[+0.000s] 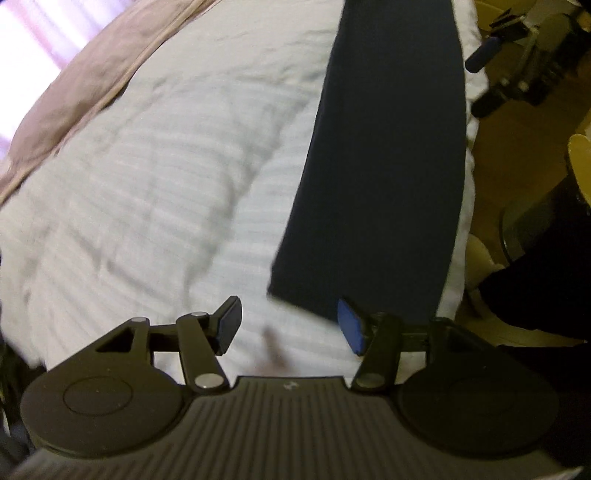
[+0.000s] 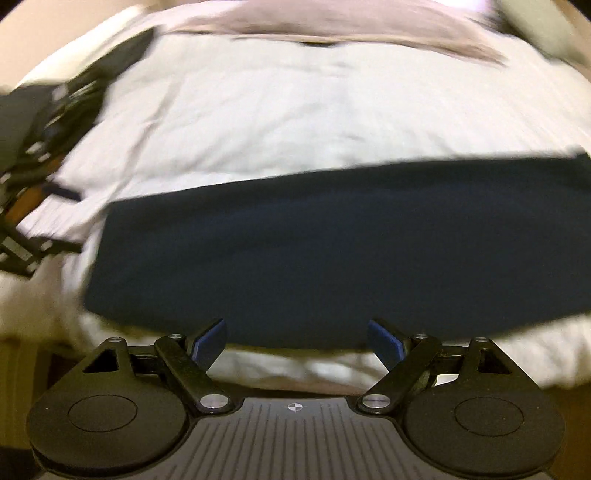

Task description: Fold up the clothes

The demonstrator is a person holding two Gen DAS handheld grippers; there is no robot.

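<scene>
A dark navy garment lies flat as a long folded strip on the white striped bed cover, close to the bed's edge. My left gripper is open and empty, just short of the strip's near end, its right fingertip over the cloth's corner. In the right wrist view the garment stretches across the frame. My right gripper is open and empty, at the strip's long near edge. The right gripper also shows far off in the left wrist view. Both views are motion-blurred.
A pinkish-brown blanket lies across the far end of the bed. A wooden floor and a round yellow-topped stand are beside the bed. The left gripper and the person's arm show at the left of the right wrist view.
</scene>
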